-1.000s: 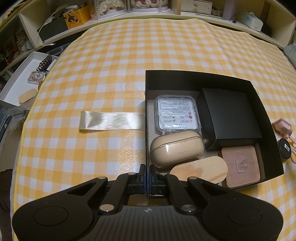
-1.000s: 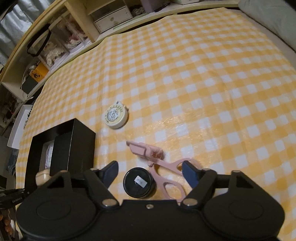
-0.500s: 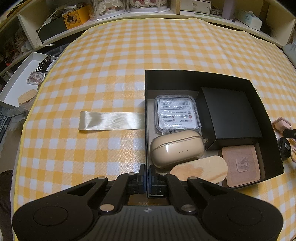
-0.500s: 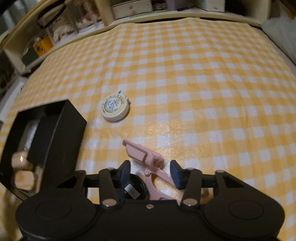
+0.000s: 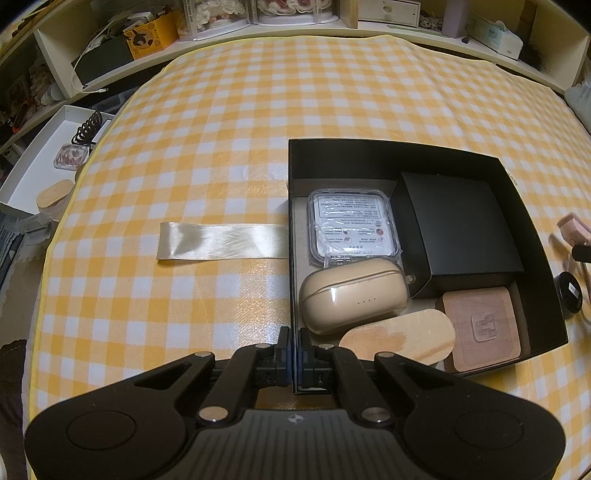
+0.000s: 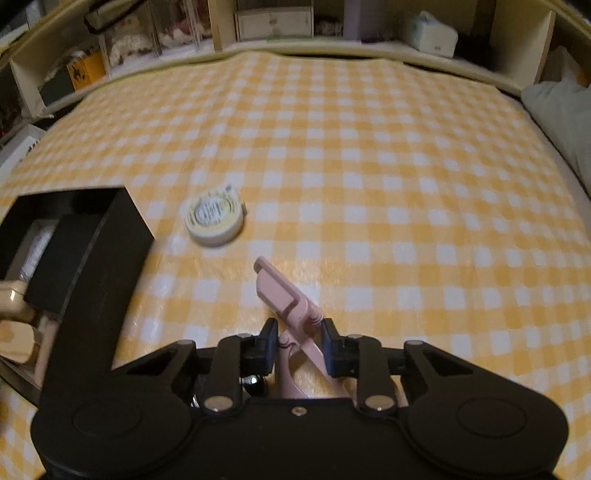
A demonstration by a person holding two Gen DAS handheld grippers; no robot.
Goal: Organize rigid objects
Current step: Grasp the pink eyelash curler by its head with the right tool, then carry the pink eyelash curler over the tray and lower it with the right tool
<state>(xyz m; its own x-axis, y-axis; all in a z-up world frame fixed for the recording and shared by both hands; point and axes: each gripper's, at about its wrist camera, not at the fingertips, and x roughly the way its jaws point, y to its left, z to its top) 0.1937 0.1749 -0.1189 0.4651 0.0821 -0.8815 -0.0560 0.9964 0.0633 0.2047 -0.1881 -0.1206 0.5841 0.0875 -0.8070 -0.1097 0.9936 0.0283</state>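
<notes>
My left gripper (image 5: 294, 349) is shut on the near left wall of the black box (image 5: 293, 229). The box holds a clear case (image 5: 351, 225), a beige earbud case (image 5: 354, 299), a small black box (image 5: 461, 236), a wooden oval piece (image 5: 399, 338) and a brown square block (image 5: 480, 328). My right gripper (image 6: 300, 345) is shut on the pink scissors (image 6: 286, 295) and holds them tilted off the checked cloth. A round black lid (image 5: 570, 291) lies right of the box. A cream tape measure (image 6: 215, 218) lies beyond the scissors. The box also shows at left in the right wrist view (image 6: 96, 273).
A satin ribbon strip (image 5: 221, 242) lies flat on the yellow checked cloth (image 5: 258, 110) left of the box. A white tray (image 5: 40, 162) with small items stands off the table's left edge. Shelves (image 6: 273, 22) with clutter ring the far side. A pale cushion (image 6: 561, 114) is at right.
My right gripper closed from wide open onto the pink scissors and swung right, raising their capped tip. The left gripper and the box have not moved.
</notes>
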